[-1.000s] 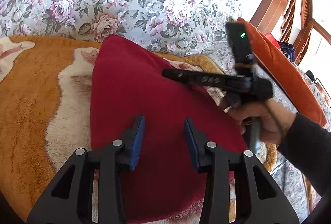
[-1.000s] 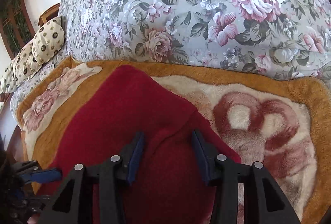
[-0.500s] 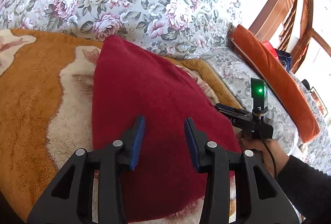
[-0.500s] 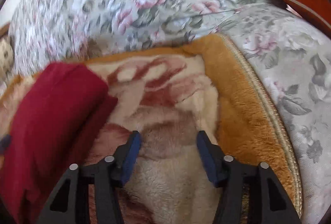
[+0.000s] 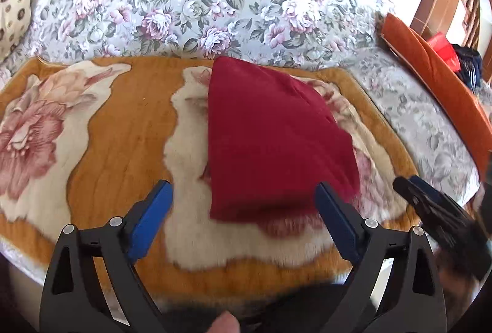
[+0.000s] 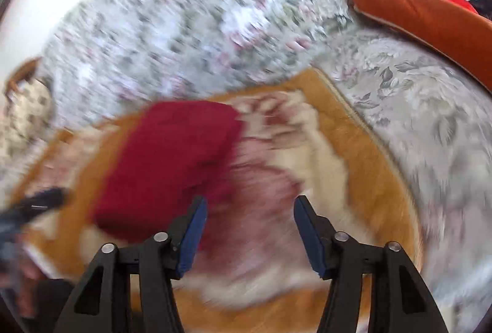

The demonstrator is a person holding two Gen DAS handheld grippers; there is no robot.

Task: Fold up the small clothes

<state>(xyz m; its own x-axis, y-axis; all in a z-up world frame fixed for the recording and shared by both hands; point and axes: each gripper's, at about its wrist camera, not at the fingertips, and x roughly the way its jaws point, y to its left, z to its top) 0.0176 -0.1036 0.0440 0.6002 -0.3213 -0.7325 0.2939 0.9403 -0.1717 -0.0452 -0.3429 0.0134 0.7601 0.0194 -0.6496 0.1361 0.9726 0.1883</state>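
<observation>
The left gripper (image 5: 243,207) tilts down over the blanket (image 5: 123,133), its jaws just sprung wide and released, nothing pinched. The folded red garment (image 5: 270,136) lies flat on the blanket at 12 o'clock from it. The right gripper (image 6: 249,228), at 3 o'clock in the left view, has been opening too and holds nothing; the garment (image 6: 172,161) sits at its 10 o'clock.
</observation>
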